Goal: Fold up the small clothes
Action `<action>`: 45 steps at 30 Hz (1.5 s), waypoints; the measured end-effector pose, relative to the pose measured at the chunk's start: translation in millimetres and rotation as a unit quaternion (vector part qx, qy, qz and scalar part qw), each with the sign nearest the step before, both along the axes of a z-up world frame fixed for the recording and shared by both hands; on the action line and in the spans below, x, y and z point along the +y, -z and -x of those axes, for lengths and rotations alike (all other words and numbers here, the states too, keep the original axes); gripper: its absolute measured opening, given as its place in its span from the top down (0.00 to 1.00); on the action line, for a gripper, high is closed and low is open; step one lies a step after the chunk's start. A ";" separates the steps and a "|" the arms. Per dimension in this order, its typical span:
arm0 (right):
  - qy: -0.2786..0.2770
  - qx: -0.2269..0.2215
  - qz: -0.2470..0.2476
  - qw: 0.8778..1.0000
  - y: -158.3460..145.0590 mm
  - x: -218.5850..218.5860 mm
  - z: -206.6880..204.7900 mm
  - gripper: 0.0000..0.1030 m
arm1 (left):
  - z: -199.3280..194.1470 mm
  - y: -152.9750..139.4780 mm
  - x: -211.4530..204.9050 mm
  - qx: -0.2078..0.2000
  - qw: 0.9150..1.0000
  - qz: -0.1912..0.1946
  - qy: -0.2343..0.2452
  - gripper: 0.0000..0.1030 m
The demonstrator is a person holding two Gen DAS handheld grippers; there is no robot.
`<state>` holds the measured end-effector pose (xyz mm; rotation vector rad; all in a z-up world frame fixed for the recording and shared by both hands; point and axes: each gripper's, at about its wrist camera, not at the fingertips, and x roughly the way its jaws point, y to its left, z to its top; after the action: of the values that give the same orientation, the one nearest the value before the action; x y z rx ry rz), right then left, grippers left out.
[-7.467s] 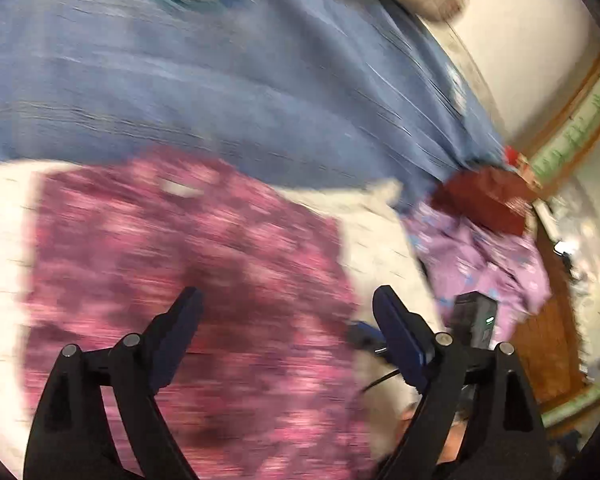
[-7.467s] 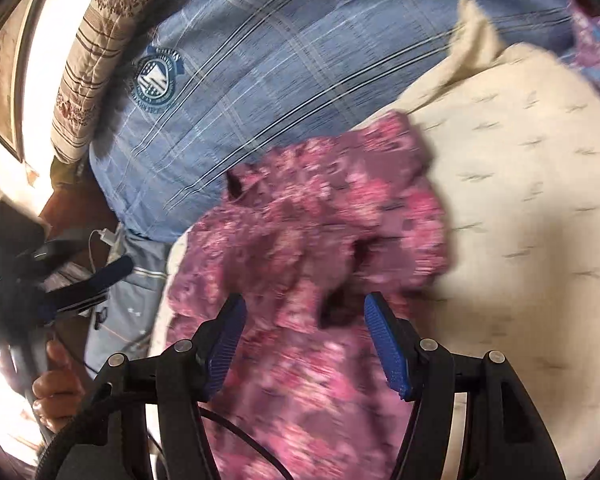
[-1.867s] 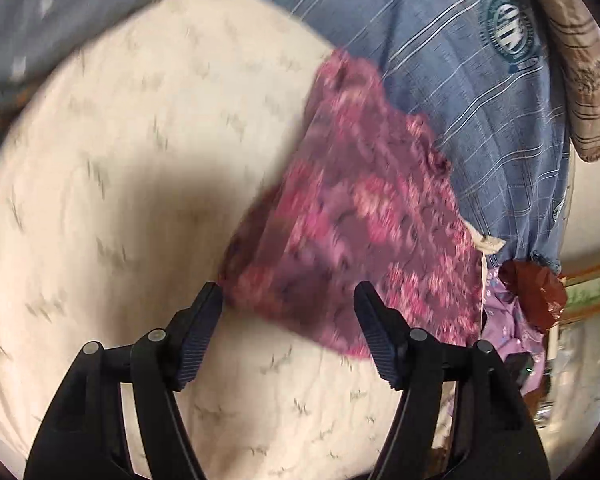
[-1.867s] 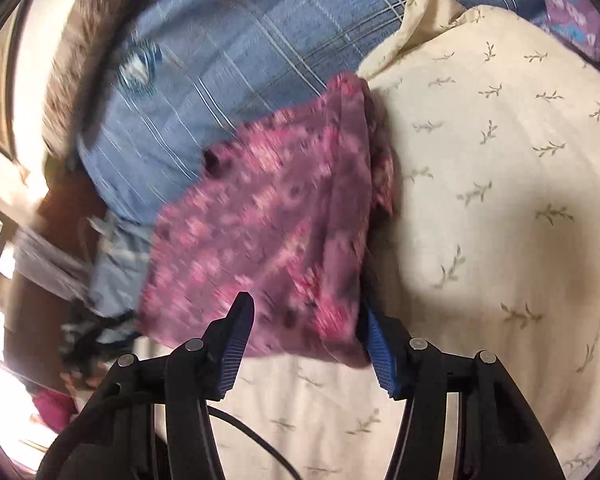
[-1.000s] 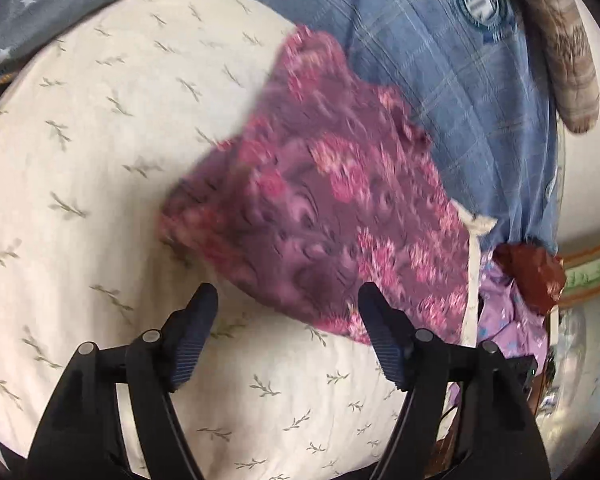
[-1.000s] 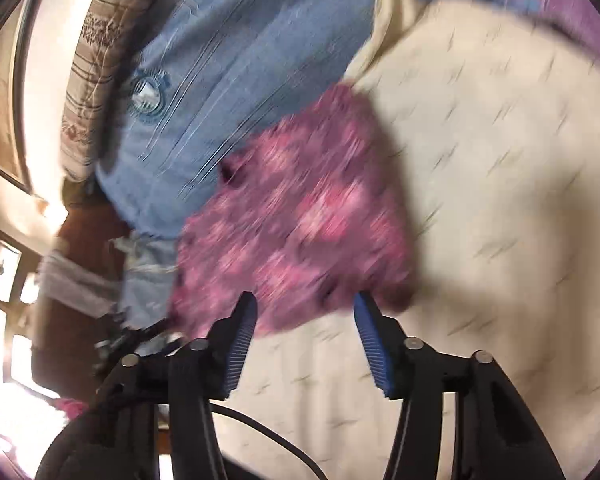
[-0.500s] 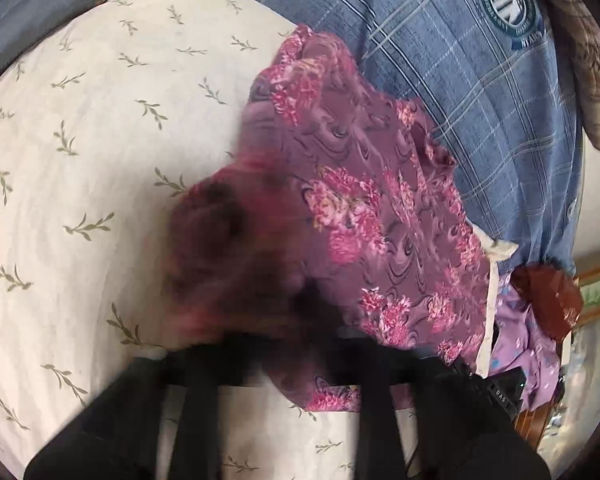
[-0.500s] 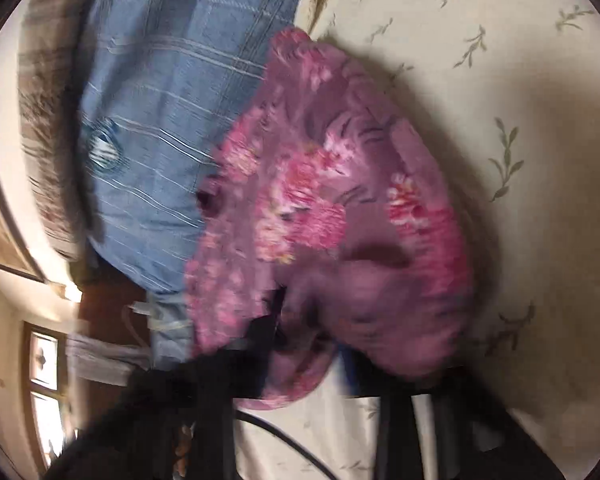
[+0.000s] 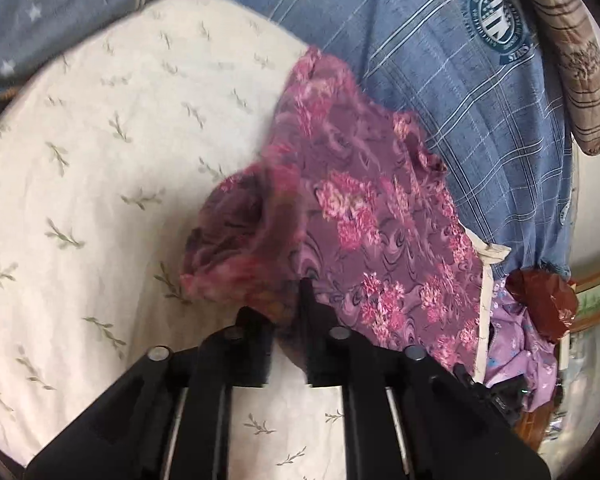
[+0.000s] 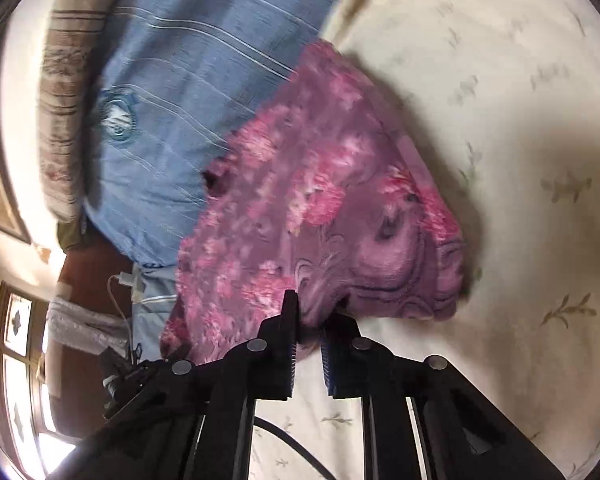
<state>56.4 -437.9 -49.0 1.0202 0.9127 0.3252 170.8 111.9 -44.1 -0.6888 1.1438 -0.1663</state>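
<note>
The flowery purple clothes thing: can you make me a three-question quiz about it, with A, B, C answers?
1. Where does the floral purple garment lie?
A. on the cream leaf-print cover
B. on a wooden floor
C. in a basket

2. What colour is the plaid cloth behind it?
A. green
B. blue
C. yellow

3. What is the left gripper doing?
A. hanging far from the garment
B. holding a cup
C. pinching the garment's near edge

Answers:
1 A, cream fabric surrounds it.
2 B, blue with pale lines.
3 C, fabric bunches between its jaws, which are easing open slightly.

Cream leaf-print sheet [image 9: 100,160], blue plaid cloth [image 9: 440,60]
</note>
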 end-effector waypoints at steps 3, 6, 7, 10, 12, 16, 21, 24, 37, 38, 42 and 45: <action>0.047 0.016 -0.045 0.998 12.8 -7.7 -4.7 0.64 | -4.2 12.9 -1.8 0.020 1.000 0.020 0.003 0.52; 0.067 0.007 -0.059 0.996 11.4 -10.2 -13.7 0.64 | -13.9 15.2 -6.6 0.018 1.000 0.018 -0.002 0.51; 0.071 0.000 -0.052 0.996 9.3 -9.7 -19.6 0.64 | -17.9 13.5 -9.1 0.017 1.000 0.010 -0.002 0.51; 0.070 -0.007 -0.022 0.997 4.4 -1.6 -38.4 0.74 | -27.5 8.6 -18.1 0.015 1.000 -0.020 0.003 0.97; 0.064 -0.012 -0.012 0.998 1.2 3.3 -42.8 0.90 | -22.3 2.1 -20.1 0.011 0.999 -0.042 0.003 0.95; 0.045 -0.058 0.025 0.997 -21.4 1.6 -14.7 0.94 | 5.8 -20.8 -20.1 -0.029 0.997 -0.076 0.014 0.95; 0.031 -0.097 0.036 0.994 -44.2 -11.0 34.1 0.94 | 45.1 -36.0 -23.6 -0.040 0.995 -0.086 0.022 0.95; 0.011 -0.098 0.026 0.995 -49.9 -13.7 71.6 0.94 | 74.9 -37.3 -14.1 -0.039 0.996 -0.075 0.027 0.95; -0.021 0.012 0.113 0.993 -31.4 -53.5 116.6 0.74 | 127.3 -41.7 27.3 -0.028 0.989 -0.087 0.115 0.85; -0.006 0.003 0.147 0.989 -45.1 -63.2 119.5 0.69 | 129.5 -54.5 29.4 -0.044 0.985 -0.112 0.123 0.76; 0.012 -0.045 0.203 0.978 -92.8 -74.7 101.0 0.62 | 107.9 -89.8 30.5 -0.090 0.973 -0.183 0.106 0.38; -0.002 -0.082 0.199 0.977 -112.3 -66.3 55.9 0.43 | 58.4 -92.4 22.7 -0.090 0.975 -0.166 0.117 0.33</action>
<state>0.5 -504.2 63.3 0.6130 0.7897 0.2150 112.4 134.6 48.3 -0.2354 1.0444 -0.2263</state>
